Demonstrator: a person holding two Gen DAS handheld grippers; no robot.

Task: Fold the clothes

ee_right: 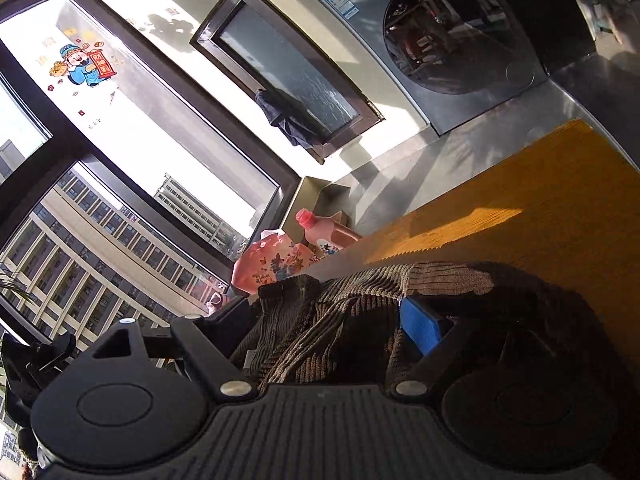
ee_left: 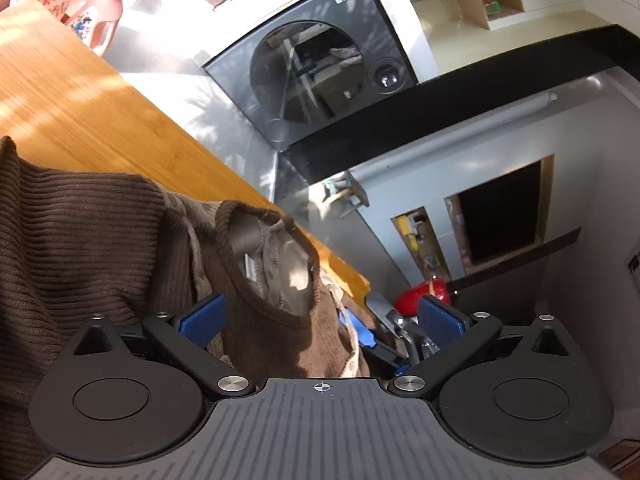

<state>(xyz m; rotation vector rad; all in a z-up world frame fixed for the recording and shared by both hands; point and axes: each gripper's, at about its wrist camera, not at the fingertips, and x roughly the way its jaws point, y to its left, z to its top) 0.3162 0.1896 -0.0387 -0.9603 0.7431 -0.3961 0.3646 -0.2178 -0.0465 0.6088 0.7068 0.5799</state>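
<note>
Now both wide-spread grippers, left (ee_left: 320, 320) and right (ee_right: 332, 320), straddle brown sweater (ee_left: 80, 240) folds

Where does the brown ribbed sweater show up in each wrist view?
Left wrist: brown ribbed sweater fills the lower left, its neckline between the open left gripper fingers.
Right wrist: bottom centre and right, bunched between the right gripper fingers.
Shared landmarks: wooden table; washing machine.
</note>
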